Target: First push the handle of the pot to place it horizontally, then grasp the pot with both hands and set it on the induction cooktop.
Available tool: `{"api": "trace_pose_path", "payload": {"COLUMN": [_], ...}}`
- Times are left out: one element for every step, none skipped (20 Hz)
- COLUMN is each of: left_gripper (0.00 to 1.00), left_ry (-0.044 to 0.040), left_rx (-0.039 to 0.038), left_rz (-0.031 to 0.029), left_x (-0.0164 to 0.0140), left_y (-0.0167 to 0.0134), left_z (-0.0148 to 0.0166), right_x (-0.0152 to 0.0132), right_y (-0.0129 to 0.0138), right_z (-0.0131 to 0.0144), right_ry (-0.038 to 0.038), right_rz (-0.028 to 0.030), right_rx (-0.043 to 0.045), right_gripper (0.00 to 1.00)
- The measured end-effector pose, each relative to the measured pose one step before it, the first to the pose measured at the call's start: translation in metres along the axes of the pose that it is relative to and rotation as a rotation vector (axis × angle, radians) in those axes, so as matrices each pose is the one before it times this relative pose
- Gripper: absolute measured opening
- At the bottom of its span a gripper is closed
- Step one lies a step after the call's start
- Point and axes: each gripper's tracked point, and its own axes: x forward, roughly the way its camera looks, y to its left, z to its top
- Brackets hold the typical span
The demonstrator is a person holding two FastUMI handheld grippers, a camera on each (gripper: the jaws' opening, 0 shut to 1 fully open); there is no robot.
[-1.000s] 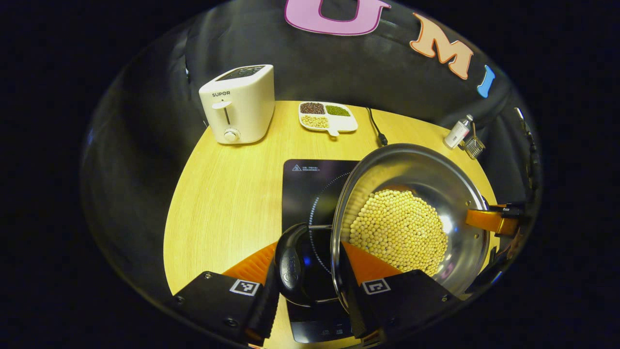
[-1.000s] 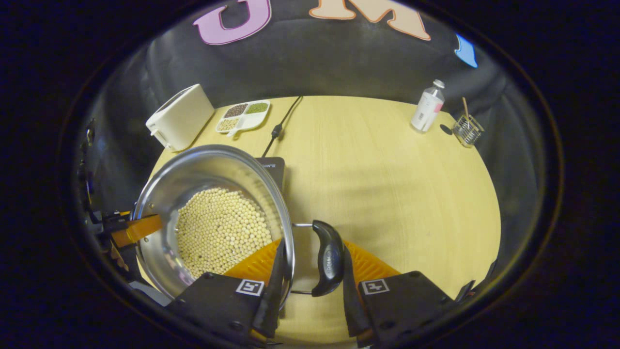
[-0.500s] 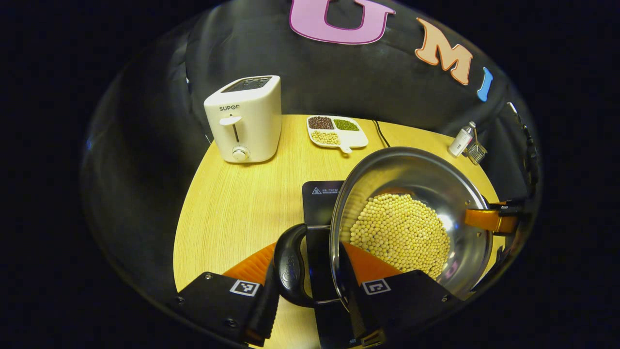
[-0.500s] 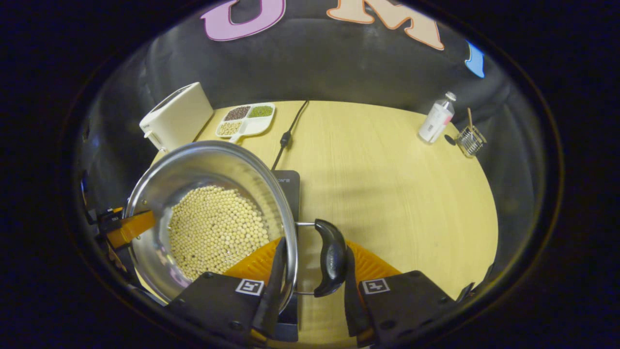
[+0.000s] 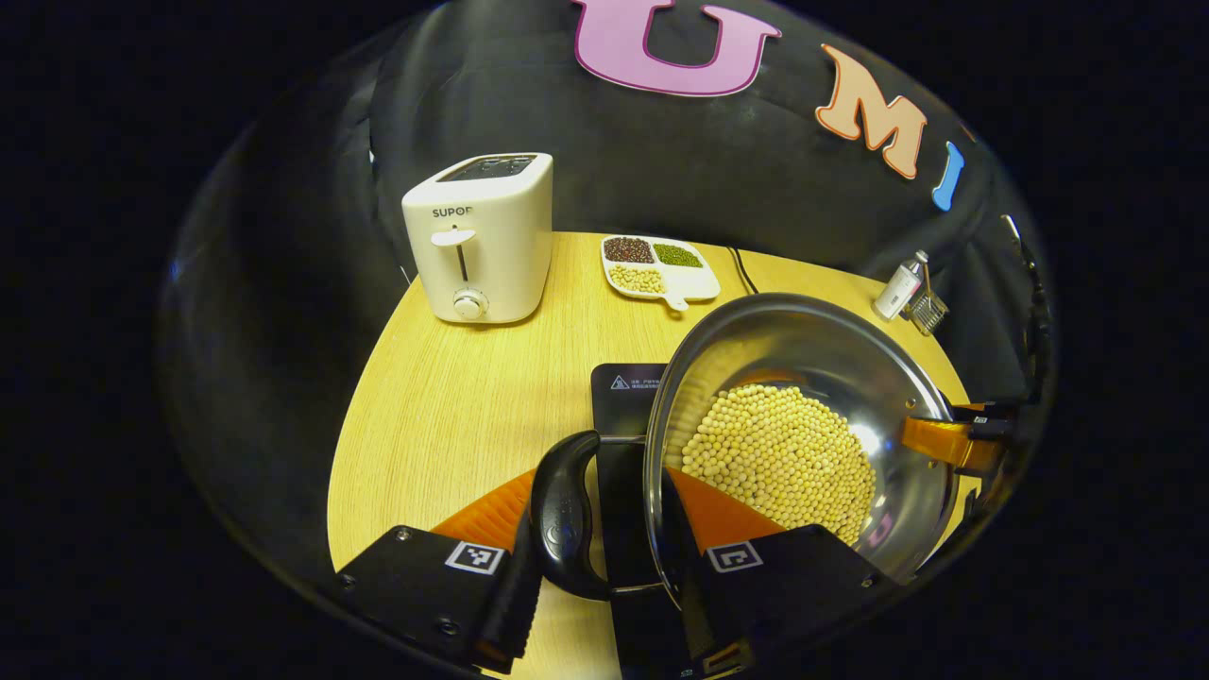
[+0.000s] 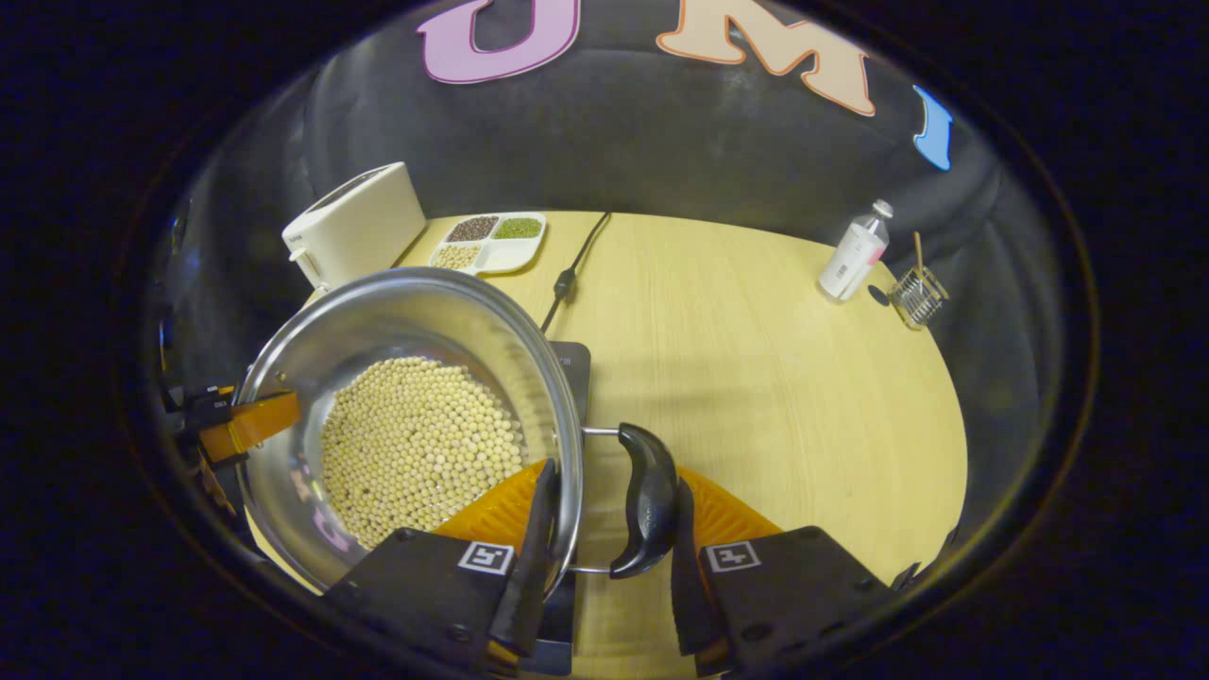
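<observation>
A stainless steel pot (image 5: 803, 378) filled with soybeans (image 5: 779, 458) is held over the black induction cooktop (image 5: 628, 387) on the round wooden table (image 5: 453, 406); whether its base touches the cooktop cannot be told.

In the left gripper view, the left gripper (image 5: 600, 557) is seen pinching the pot at its left side: 1 finger lies outside the black side handle (image 5: 559, 515) and the other inside the rim, so that handle and wall are clamped between them.

In the right gripper view, the right gripper (image 6: 600, 557) is closed the same way on the opposite handle (image 6: 647, 501), with 1 finger inside the pot (image 6: 406, 321) against the soybeans (image 6: 416, 444) and the other outside the handle. The cooktop (image 6: 571, 364) shows just beyond the rim.

At the far left of the table a white toaster (image 5: 482, 236) stands, and a divided dish of beans (image 5: 658, 269) is set to its right. A black power cord (image 6: 571, 269) runs toward the cooktop. At the far right a small bottle (image 6: 853, 250) and a wire holder (image 6: 916, 295) are placed close together.
</observation>
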Motion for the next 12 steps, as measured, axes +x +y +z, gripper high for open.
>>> {"api": "trace_pose_path", "payload": {"left_gripper": [0.64,0.65,0.65,0.67,0.69,0.75,0.75,0.77,0.77,0.77,0.78,0.77], "left_ry": [-0.01210,-0.00721,0.01231,0.02218,0.03781,-0.00238,-0.01388,-0.01113,-0.00660,0.00222,-0.01048,-0.01490], "left_rx": [-0.01381,-0.01725,-0.01245,0.00670,0.02178,0.03378,0.02784,0.01977,0.00888,-0.00259,-0.01027,-0.01703], "left_rz": [0.00024,-0.00171,0.00118,0.00818,0.01496,0.02270,0.02847,0.01849,0.01416,0.01652,0.02735,0.01551], "left_x": [0.00027,0.00252,-0.00034,-0.00094,-0.00257,-0.00252,0.00015,-0.00298,-0.00339,-0.00606,-0.00449,-0.00379], "left_y": [-0.00064,-0.00148,-0.00244,-0.00106,0.00116,0.00292,0.00496,0.00043,0.00025,0.00082,0.00450,0.00149], "left_z": [0.00188,-0.00043,-0.00263,-0.00402,-0.00701,-0.00149,0.00197,0.00232,0.00214,0.00008,0.00202,0.00233], "right_x": [0.00262,0.00281,-0.00235,-0.00010,0.00176,-0.00045,0.00109,0.00001,-0.00313,-0.00423,-0.00249,-0.00155], "right_y": [0.00017,0.00000,-0.00032,-0.00021,0.00090,0.00027,0.00187,0.00231,0.00296,0.00260,0.00256,0.00102], "right_z": [-0.00003,-0.00116,0.00154,-0.00015,-0.00371,-0.00738,-0.00825,-0.00044,0.00123,0.00180,-0.00099,-0.00006], "right_ry": [-0.00578,-0.00113,-0.01145,0.00634,0.01614,0.03654,0.04681,0.00385,-0.01433,-0.01134,-0.00367,-0.00184], "right_rz": [0.00060,0.00007,0.00138,0.00243,0.00330,0.00399,0.00826,0.01704,0.01199,0.01136,0.01397,0.00731], "right_rx": [-0.00253,-0.00972,-0.00592,-0.00094,0.00367,0.00203,-0.00275,0.00035,0.00284,0.00107,-0.00308,-0.00564], "right_gripper": [0.56,0.56,0.60,0.60,0.60,0.65,0.70,0.76,0.82,0.84,0.92,0.96]}}
